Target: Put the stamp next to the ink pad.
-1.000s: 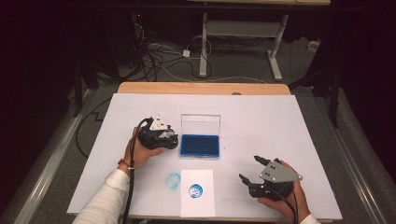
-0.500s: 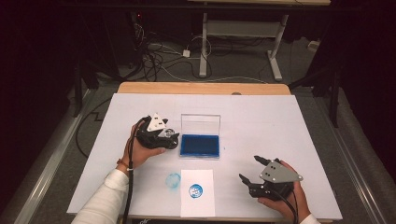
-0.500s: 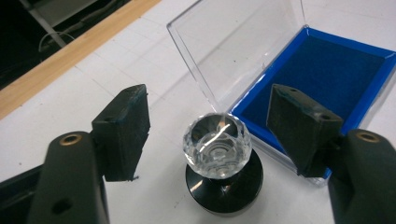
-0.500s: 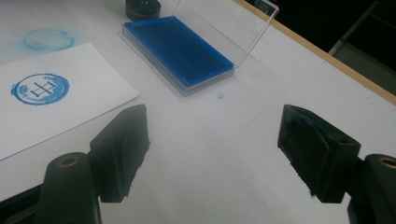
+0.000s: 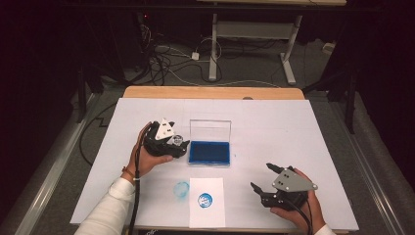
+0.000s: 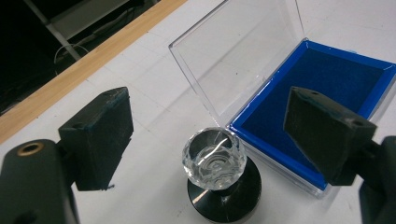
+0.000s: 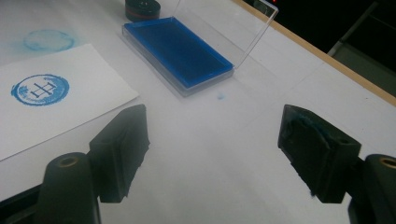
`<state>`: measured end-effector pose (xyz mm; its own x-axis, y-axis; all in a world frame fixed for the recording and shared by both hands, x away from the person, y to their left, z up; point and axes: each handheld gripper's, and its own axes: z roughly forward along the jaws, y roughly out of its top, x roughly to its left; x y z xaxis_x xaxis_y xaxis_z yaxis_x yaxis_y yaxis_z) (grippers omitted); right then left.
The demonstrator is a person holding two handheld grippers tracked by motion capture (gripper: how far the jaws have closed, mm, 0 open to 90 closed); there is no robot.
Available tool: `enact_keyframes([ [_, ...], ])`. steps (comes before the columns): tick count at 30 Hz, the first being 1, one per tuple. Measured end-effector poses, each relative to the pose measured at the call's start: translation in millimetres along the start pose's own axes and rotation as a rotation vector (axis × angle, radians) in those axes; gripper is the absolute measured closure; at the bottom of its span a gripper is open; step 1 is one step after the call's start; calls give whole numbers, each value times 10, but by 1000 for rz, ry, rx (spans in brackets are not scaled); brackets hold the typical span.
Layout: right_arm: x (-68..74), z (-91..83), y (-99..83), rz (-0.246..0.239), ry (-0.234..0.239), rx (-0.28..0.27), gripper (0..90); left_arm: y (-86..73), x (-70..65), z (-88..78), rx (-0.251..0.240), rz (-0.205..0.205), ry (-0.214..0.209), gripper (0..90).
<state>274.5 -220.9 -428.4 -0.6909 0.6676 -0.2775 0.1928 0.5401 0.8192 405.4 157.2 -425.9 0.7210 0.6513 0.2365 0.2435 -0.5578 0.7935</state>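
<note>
A stamp (image 6: pixel 214 158) with a clear faceted knob and a round black base stands upright on the white table, just left of the blue ink pad (image 6: pixel 322 79). My left gripper (image 6: pixel 212 119) is open around the stamp. Its jaws have just been opening and the pads stand clear of the knob on both sides. From above, the left gripper (image 5: pixel 179 146) sits beside the ink pad (image 5: pixel 210 152), whose clear lid (image 5: pixel 210 129) is raised. My right gripper (image 5: pixel 261 176) is open near the front right, and in its own view the right gripper (image 7: pixel 217 135) has nothing between its fingers.
A white paper (image 5: pixel 206 215) with a round blue print (image 5: pixel 205 199) lies at the table's front edge. A faint blue ring (image 5: pixel 181 188) marks the table left of it. The table's wooden far edge (image 5: pixel 210 92) borders a dark floor with cables and desk legs.
The left gripper's jaws have spread apart and let go of the stamp, which now stands free on the table. The right hand has stayed where it was.
</note>
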Motion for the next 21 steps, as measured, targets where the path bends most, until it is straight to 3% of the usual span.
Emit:
enact_keyframes([
  [14, 1, -5, 4, 0, 0, -4, 249, 90, -125, -129, -40, 50, 0, 155],
  [21, 4, -6, 8, -3, -2, -5, 248, 124, -189, -207, -58, 50, -15, 155],
])
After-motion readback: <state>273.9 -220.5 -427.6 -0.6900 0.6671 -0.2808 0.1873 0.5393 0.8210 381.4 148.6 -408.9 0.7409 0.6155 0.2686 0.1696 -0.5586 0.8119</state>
